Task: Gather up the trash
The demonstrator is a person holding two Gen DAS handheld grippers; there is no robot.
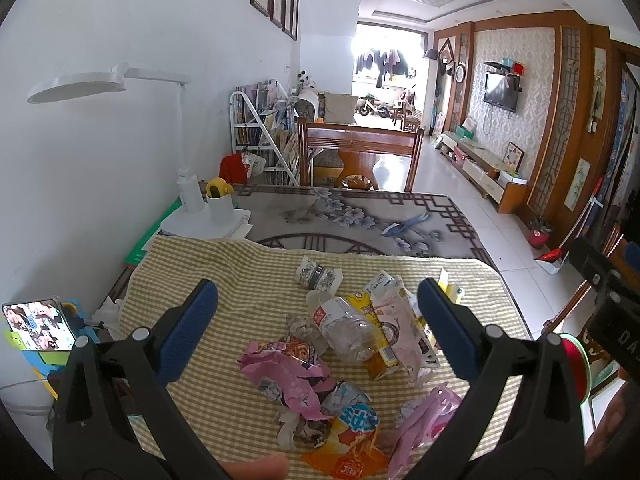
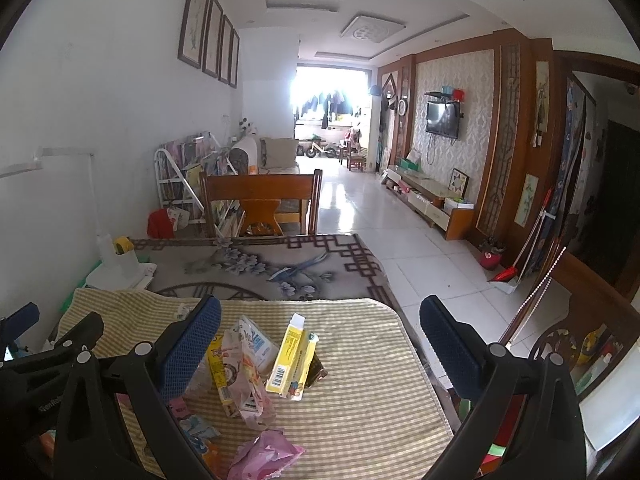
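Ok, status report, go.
Left gripper open, above the trash pile, holding nothing. Right gripper open, empty. Crushed plastic bottle, pink wrappers and yellow carton all loose on checked cloth. No obstruction seen.

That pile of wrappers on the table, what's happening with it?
Someone is holding a gripper in each hand above a checked cloth covered in trash. The left gripper hangs open over a squashed bottle and pink wrappers. The right gripper is open too, over a yellow box. Nothing is picked up yet.
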